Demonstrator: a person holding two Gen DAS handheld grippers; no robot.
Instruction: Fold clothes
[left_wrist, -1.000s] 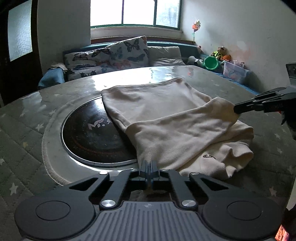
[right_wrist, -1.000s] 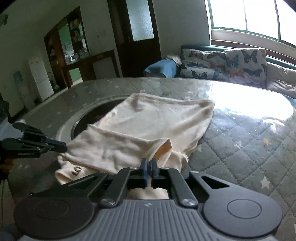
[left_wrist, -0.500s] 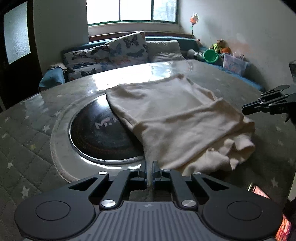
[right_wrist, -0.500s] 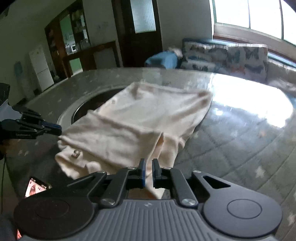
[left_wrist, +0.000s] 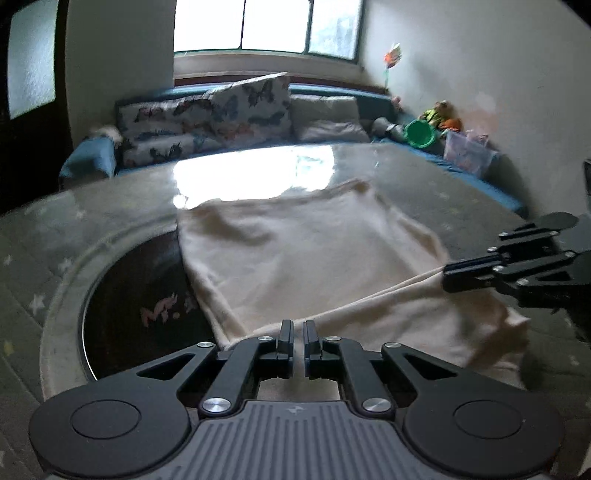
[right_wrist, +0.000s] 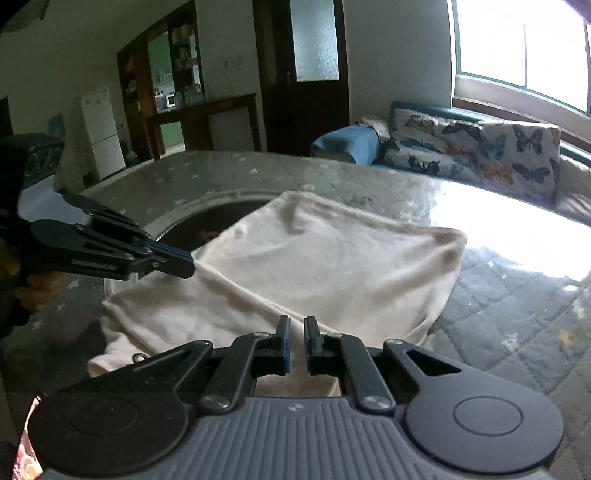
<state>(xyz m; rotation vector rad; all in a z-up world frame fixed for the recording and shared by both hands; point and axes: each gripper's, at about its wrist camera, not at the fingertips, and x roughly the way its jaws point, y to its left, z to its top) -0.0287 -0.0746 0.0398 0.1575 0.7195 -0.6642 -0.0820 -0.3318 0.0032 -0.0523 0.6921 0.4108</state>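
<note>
A cream garment lies partly folded on the round table, over the rim of a dark round inset. Its near folded edge runs taut between my two grippers. My left gripper is shut on the left end of that edge; from the right wrist camera it comes in from the left, pinching the cloth. The right gripper is shut on the other end of the garment, and its tip also shows at the right of the left wrist view. A small button shows on the lower layer.
A grey quilted star-pattern cover spreads over the table. Behind it stands a sofa with butterfly cushions, with a green bowl and toys at its right end. A hand holds the left gripper. A lit screen glows at the bottom left.
Half a second ago the right gripper's tip stood off the cloth. Now both grippers pinch the near folded edge, which is drawn straight and taut between them. Both views have shifted across the table.
</note>
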